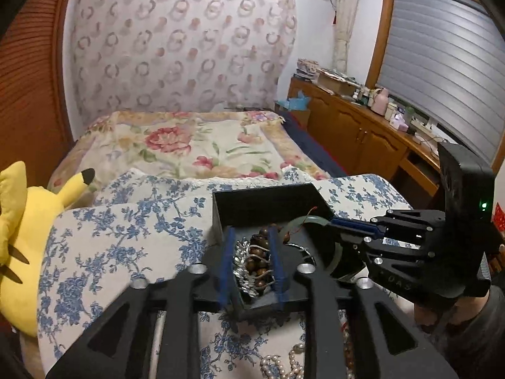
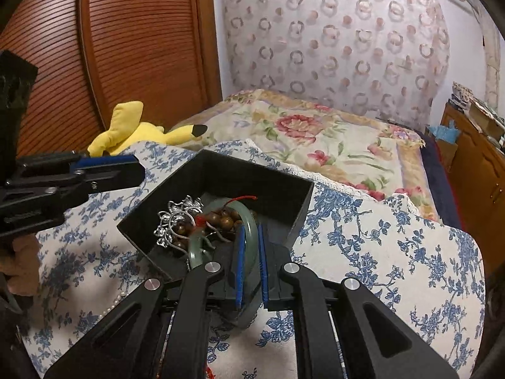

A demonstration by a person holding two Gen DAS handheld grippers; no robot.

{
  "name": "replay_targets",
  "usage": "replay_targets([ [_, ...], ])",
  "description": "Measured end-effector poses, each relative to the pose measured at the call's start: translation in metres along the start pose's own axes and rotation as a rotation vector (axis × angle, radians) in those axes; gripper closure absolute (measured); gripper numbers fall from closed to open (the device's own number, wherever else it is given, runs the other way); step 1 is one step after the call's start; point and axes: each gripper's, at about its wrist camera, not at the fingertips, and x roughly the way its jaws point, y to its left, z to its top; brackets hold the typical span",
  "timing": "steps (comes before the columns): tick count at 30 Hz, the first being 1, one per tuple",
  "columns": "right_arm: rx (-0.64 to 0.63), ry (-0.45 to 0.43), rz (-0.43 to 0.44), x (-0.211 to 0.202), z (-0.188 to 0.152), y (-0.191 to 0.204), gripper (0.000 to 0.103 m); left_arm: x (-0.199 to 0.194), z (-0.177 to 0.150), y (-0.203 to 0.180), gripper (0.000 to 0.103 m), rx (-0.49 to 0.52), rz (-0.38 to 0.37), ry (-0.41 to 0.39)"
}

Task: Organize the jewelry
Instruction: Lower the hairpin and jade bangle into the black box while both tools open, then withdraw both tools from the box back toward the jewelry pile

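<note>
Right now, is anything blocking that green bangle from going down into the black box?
Nothing blocks it from above. The right gripper holds the jade bangle over the open black box. It would land on the wooden beads and silver ornament already inside.

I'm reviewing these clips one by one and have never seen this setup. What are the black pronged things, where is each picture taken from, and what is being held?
No robot here: a person holds a pair of hand-operated tongs in each hand, each with a fisheye camera looking along its fingers. In the left camera's picture, the left tongs stand open around the near wall of a black jewelry box, with the right tongs reaching in from the right. In the right camera's picture, those right tongs are shut on a green jade bangle at the box. Inside lie wooden beads and a silver ornament. The box sits on a blue-flowered cloth; pearls lie outside.
</note>
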Motion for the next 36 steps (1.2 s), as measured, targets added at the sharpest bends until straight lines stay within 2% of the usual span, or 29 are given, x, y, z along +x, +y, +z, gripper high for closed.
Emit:
replay_targets([
  [6, -0.003, -0.026, -0.003, -0.011, -0.001, 0.004, 0.092, -0.009, -0.006, 0.003, 0.071, -0.003, 0.016, 0.000],
  [11, 0.003, -0.055, -0.014, -0.032, -0.007, 0.004, 0.092, -0.022, -0.015, 0.003, 0.058, 0.000, 0.034, -0.010],
  [16, 0.007, -0.070, -0.018, -0.059, -0.027, 0.012, 0.092, -0.041, -0.026, 0.003, 0.043, 0.001, 0.046, -0.029],
  [18, 0.001, -0.069, -0.021, -0.067, -0.037, 0.014, 0.092, -0.047, -0.034, 0.002, 0.042, 0.000, 0.047, -0.030],
  [25, 0.001, -0.039, -0.024, -0.089, -0.077, 0.027, 0.092, -0.062, -0.069, -0.005, 0.030, 0.012, 0.045, -0.014],
  [34, -0.011, 0.049, 0.000, -0.077, -0.107, 0.036, 0.092, -0.063, -0.104, -0.010, 0.024, 0.016, 0.035, 0.041],
  [36, -0.014, 0.056, 0.013, -0.075, -0.108, 0.038, 0.087, -0.060, -0.110, -0.010, 0.023, 0.018, 0.039, 0.057],
])
